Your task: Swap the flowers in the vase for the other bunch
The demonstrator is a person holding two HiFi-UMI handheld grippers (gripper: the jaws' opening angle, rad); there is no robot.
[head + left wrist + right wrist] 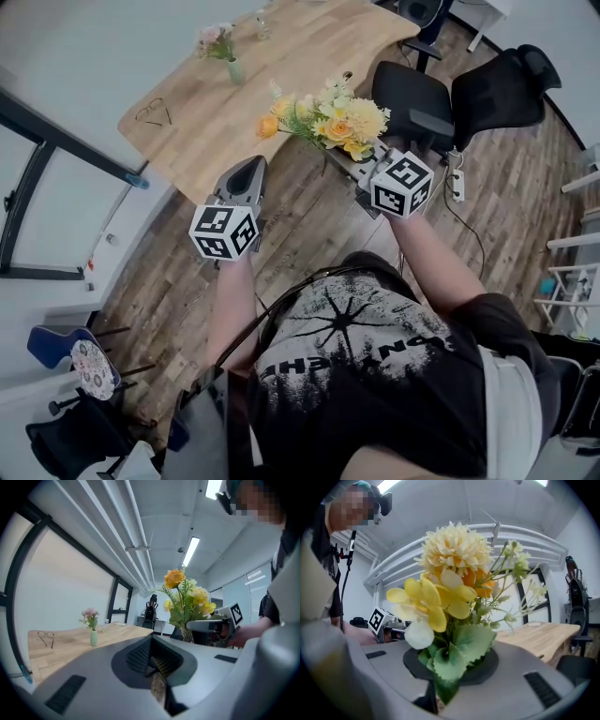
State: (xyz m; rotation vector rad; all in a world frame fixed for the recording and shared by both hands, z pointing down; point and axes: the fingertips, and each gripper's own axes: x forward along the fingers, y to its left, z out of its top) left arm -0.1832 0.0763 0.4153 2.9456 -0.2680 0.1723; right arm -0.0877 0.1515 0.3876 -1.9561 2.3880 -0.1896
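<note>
A: Leftmost: the vase (234, 71) stands on the desk (300, 56) with the pink flowers (214, 37) still in it, well apart from both claws. Hazard?
B: It looks small and light. My judgement is that a one-sided pull on the stems could lift or tip it.
A: Left claw (246, 171)?
B: Pressed together, nothing between the jaws. It must spread before it takes the pink stems. If it arrives closed, it would likely knock the blooms or the vase.
A: Right claw (440, 693)?
B: Pinching the yellow bunch (330, 120) low on its stems, in the air near the desk's edge. The heads sit high above the grip, so the bunch may pivot or slip. Inserting it before the pink flowers are out would jam both.
</note>
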